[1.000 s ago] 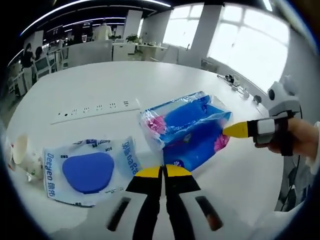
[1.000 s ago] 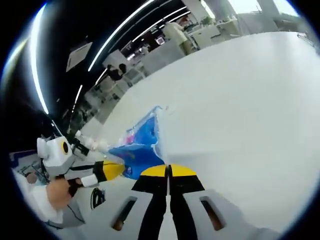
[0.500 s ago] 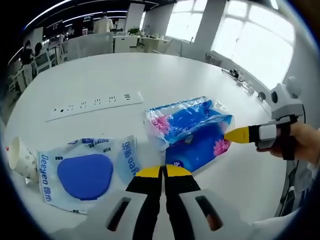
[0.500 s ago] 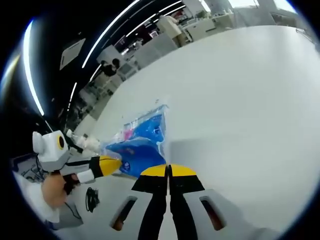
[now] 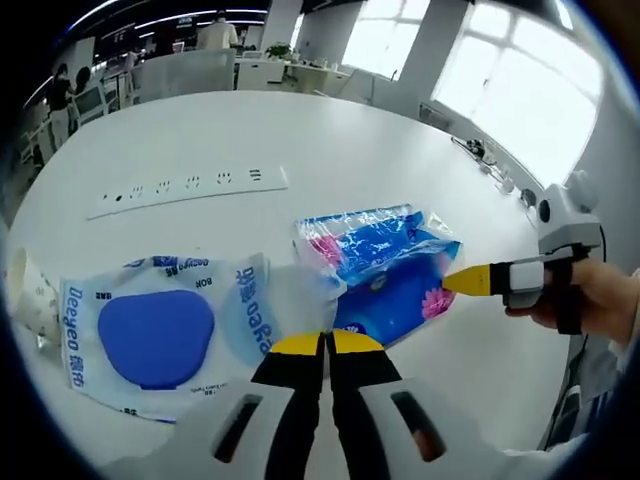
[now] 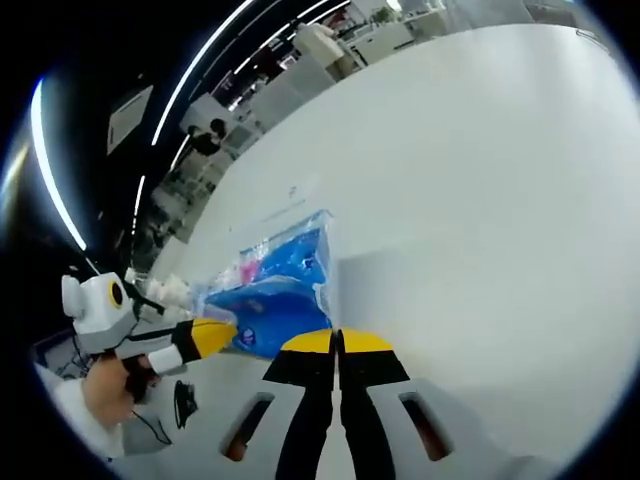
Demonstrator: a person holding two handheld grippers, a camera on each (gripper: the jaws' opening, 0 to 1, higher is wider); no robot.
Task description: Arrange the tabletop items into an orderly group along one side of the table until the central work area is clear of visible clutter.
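Note:
A blue tissue pack (image 5: 385,265) in crinkled clear wrap lies on the white round table (image 5: 300,130). Its left flap touches a flat wipes pack (image 5: 160,335) with a blue oval lid. My left gripper (image 5: 325,343) is shut, its yellow tips just short of the two packs, with nothing between them. The right gripper (image 5: 462,281), held by a hand, points its shut yellow tip against the tissue pack's right edge. In the right gripper view the tissue pack (image 6: 275,285) lies just beyond my shut right gripper (image 6: 337,342), and the left gripper (image 6: 208,336) touches its near-left side.
A white power strip (image 5: 190,190) lies across the table beyond the packs. A paper cup (image 5: 25,295) lies tipped at the left edge. Cables and small items (image 5: 480,165) sit by the far right rim. Office desks and people stand in the background.
Both cameras have shifted slightly. The tissue pack has slid a little toward the wipes pack and lies flatter. Both grippers stay shut at its edges.

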